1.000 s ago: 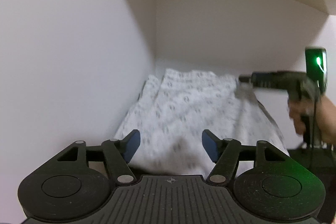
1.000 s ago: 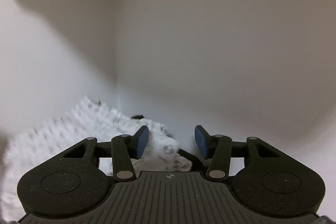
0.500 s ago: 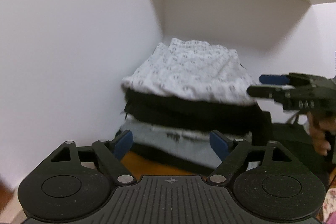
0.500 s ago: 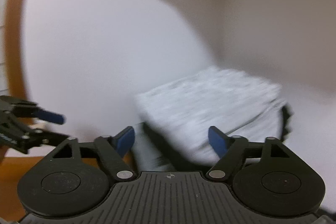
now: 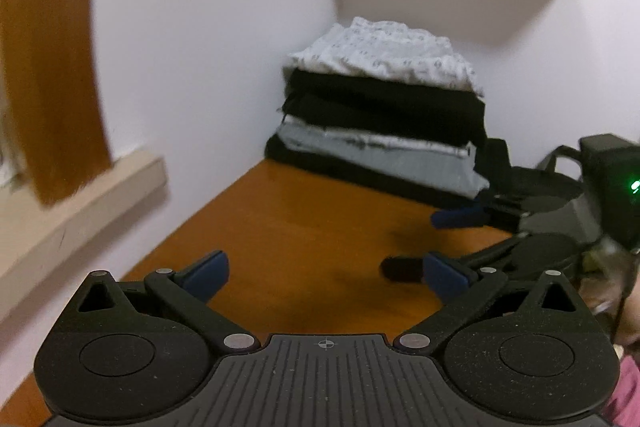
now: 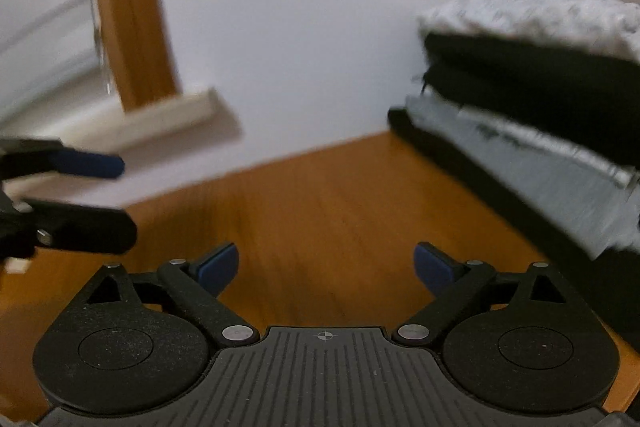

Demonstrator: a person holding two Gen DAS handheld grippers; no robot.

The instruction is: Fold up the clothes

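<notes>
Folded stack sits neat in the corner with the white piece on top, both hand-held grippers, left and right, wide open and empty over bare worktop in front of the stack, so nothing's visibly left.

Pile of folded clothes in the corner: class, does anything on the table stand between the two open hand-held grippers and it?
Nothing visible does. Bare wooden table lies between the left hand-held gripper, the right hand-held gripper and the pile of folded clothes. A dark bag sits to the pile's right, off that path.
</notes>
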